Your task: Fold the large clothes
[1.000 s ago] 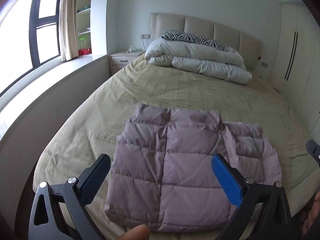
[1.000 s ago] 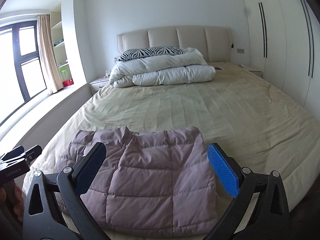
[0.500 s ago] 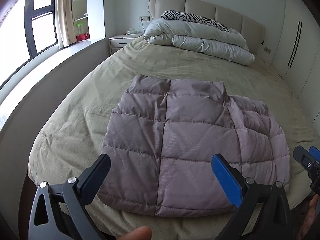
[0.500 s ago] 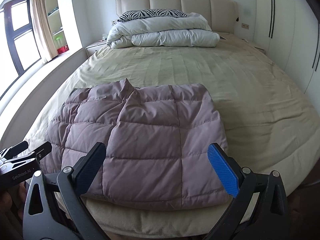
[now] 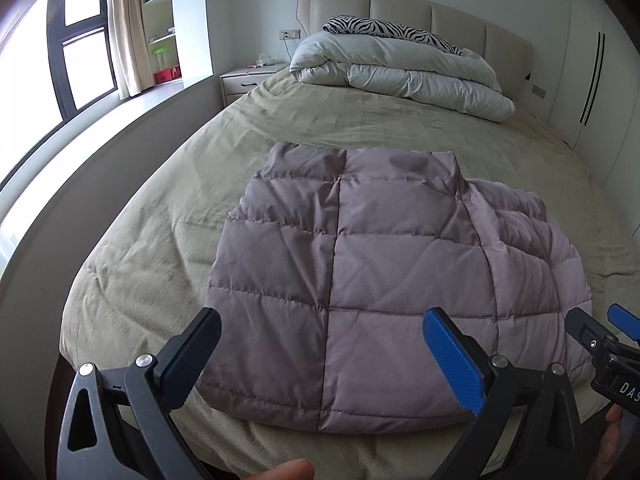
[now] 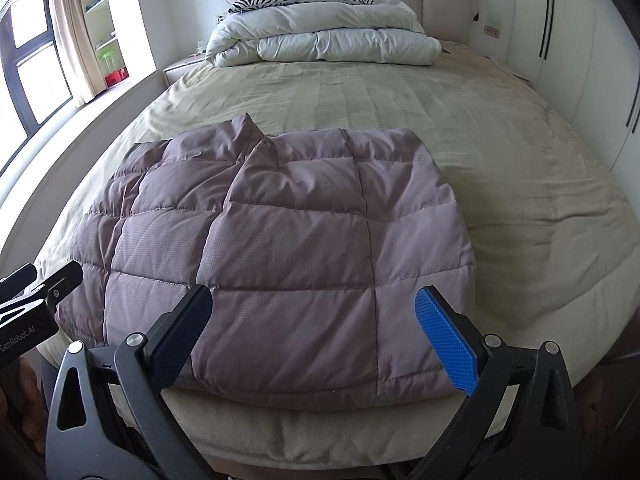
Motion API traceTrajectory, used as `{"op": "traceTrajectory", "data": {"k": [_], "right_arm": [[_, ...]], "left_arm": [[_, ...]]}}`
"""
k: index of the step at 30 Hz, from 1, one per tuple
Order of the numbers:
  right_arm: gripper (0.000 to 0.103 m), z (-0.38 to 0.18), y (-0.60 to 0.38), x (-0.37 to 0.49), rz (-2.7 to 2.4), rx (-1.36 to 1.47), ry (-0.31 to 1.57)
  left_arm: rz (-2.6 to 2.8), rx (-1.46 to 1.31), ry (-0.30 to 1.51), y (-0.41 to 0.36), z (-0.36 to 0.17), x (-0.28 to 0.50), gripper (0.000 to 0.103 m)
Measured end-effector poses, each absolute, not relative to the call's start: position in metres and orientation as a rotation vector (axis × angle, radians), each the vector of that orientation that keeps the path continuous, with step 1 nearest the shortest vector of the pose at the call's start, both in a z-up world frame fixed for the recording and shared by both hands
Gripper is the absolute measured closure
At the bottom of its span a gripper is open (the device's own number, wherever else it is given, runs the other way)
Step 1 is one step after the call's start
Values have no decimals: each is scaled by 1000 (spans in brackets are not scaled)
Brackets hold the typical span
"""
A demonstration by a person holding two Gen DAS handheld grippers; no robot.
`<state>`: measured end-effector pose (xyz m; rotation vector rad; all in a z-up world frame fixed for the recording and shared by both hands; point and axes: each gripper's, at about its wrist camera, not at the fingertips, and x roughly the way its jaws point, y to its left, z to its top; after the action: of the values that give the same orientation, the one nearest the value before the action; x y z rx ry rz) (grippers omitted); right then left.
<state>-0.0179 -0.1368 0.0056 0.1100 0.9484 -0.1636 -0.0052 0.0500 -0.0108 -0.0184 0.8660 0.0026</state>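
Observation:
A mauve quilted puffer jacket [image 5: 380,272] lies folded flat near the foot of the bed [image 5: 168,216]; it also shows in the right wrist view [image 6: 288,248]. My left gripper [image 5: 320,356] is open and empty, above the jacket's near left hem. My right gripper [image 6: 316,336] is open and empty, above the near right hem. The right gripper's tips show at the right edge of the left wrist view [image 5: 600,332]. The left gripper shows at the left edge of the right wrist view [image 6: 36,292].
A folded white duvet [image 5: 404,72] with a zebra-print pillow [image 5: 384,30] lies at the headboard. A nightstand [image 5: 244,80] and a window ledge [image 5: 80,136] run along the left. White wardrobe doors [image 6: 580,52] stand on the right. Olive sheet spreads beyond the jacket.
Both grippers have moved forward and down towards the jacket's near hem. They stay open. The jacket has not moved.

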Motion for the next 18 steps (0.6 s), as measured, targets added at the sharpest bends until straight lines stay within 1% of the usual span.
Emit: {"op": "traceTrajectory", "data": {"k": [18], "right_arm": [[0, -5, -138, -17, -181, 122, 980]], "left_arm": [[11, 17, 879, 43, -20, -6, 0]]}}
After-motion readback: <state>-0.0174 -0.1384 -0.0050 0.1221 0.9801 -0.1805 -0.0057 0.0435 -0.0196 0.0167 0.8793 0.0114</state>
